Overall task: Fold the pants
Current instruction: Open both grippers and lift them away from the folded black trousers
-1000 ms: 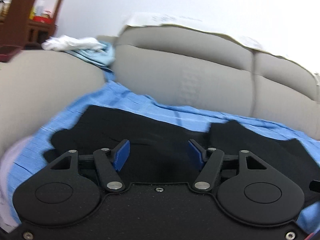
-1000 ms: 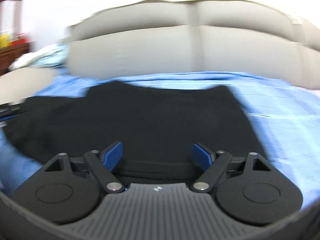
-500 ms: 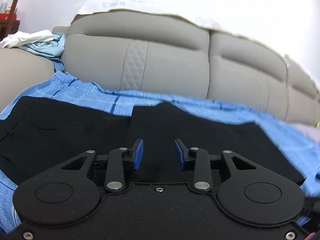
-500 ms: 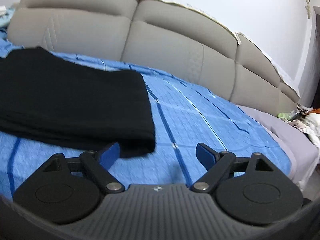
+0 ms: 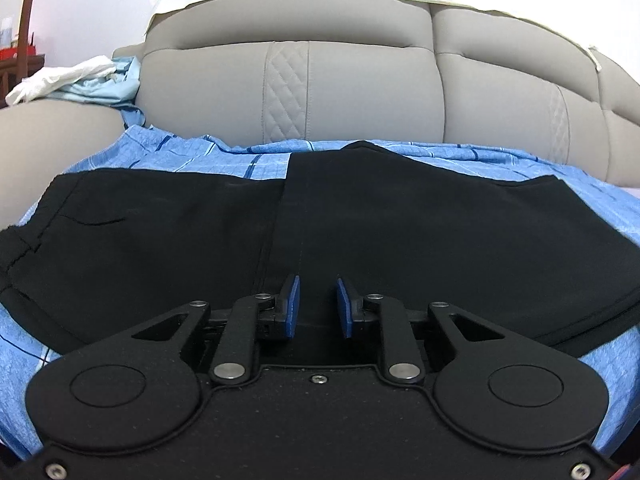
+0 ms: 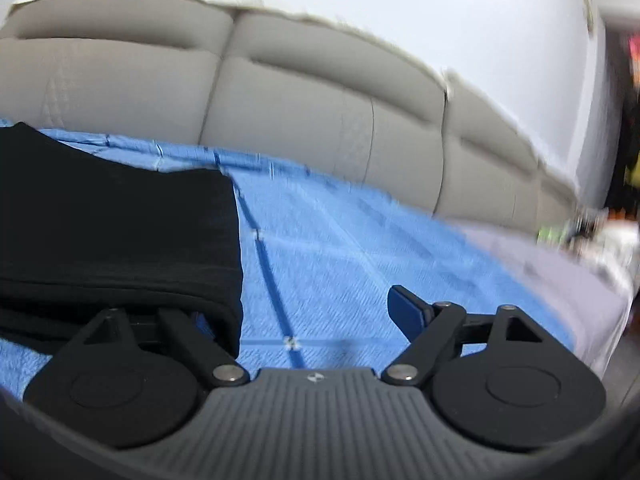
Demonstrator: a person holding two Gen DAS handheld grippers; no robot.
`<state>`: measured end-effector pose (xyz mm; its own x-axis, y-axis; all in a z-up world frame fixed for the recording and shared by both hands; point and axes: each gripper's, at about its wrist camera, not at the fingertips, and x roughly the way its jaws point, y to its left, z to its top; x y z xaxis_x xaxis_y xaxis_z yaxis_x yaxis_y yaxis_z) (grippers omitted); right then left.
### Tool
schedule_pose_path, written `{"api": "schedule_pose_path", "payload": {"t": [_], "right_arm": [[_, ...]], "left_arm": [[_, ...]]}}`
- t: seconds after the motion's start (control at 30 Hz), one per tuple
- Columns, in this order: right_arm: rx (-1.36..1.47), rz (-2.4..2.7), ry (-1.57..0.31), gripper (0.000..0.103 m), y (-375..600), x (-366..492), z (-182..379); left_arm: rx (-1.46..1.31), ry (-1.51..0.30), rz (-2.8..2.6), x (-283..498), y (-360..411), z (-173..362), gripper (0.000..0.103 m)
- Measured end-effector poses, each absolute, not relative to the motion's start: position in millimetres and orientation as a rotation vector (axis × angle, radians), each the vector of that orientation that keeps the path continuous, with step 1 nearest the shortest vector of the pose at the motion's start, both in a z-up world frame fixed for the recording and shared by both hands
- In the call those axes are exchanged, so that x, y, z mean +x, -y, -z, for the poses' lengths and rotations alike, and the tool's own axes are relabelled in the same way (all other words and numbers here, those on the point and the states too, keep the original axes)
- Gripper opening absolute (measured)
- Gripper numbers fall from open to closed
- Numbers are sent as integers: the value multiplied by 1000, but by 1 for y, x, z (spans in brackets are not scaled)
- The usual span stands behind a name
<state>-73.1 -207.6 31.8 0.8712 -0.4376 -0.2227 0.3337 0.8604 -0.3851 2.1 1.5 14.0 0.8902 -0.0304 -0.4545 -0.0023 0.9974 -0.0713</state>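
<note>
Black pants (image 5: 360, 216) lie folded flat across a blue checked sheet (image 5: 192, 156) on a bed. In the left wrist view my left gripper (image 5: 317, 307) sits low over the near edge of the pants, at a stitched hem band; its blue pads are a narrow gap apart with no cloth between them. In the right wrist view my right gripper (image 6: 304, 312) is open wide at the right end of the pants (image 6: 112, 232). Its left finger is hidden under the folded corner; its right finger (image 6: 406, 308) hovers over bare sheet (image 6: 360, 248).
A grey padded headboard (image 5: 360, 80) runs along the far side. White and pale blue clothes (image 5: 80, 80) are heaped at the far left. The bed's right edge (image 6: 592, 288) drops off, with blurred clutter beyond it.
My left gripper's jaws have narrowed from wide open to a small gap and moved to the pants' hem band. My right gripper has swung right to the pants' right end and stayed open.
</note>
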Motion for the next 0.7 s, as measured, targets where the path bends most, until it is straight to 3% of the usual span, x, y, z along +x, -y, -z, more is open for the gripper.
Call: {"api": "schedule_pose_path", "payload": {"t": [0.23, 0.33, 0.47, 0.7], "right_arm": [[-319, 412, -372, 92, 217, -67, -20], [-239, 423, -390, 103, 229, -60, -20], [-70, 376, -424, 102, 251, -60, -23], [-237, 381, -371, 101, 229, -70, -27]], "left_arm": [[-28, -462, 22, 2, 1, -12, 22], [-34, -454, 24, 0, 0, -11, 22], [-30, -447, 30, -2, 1, -10, 22], [-63, -456, 49, -2, -8, -11, 21]]}}
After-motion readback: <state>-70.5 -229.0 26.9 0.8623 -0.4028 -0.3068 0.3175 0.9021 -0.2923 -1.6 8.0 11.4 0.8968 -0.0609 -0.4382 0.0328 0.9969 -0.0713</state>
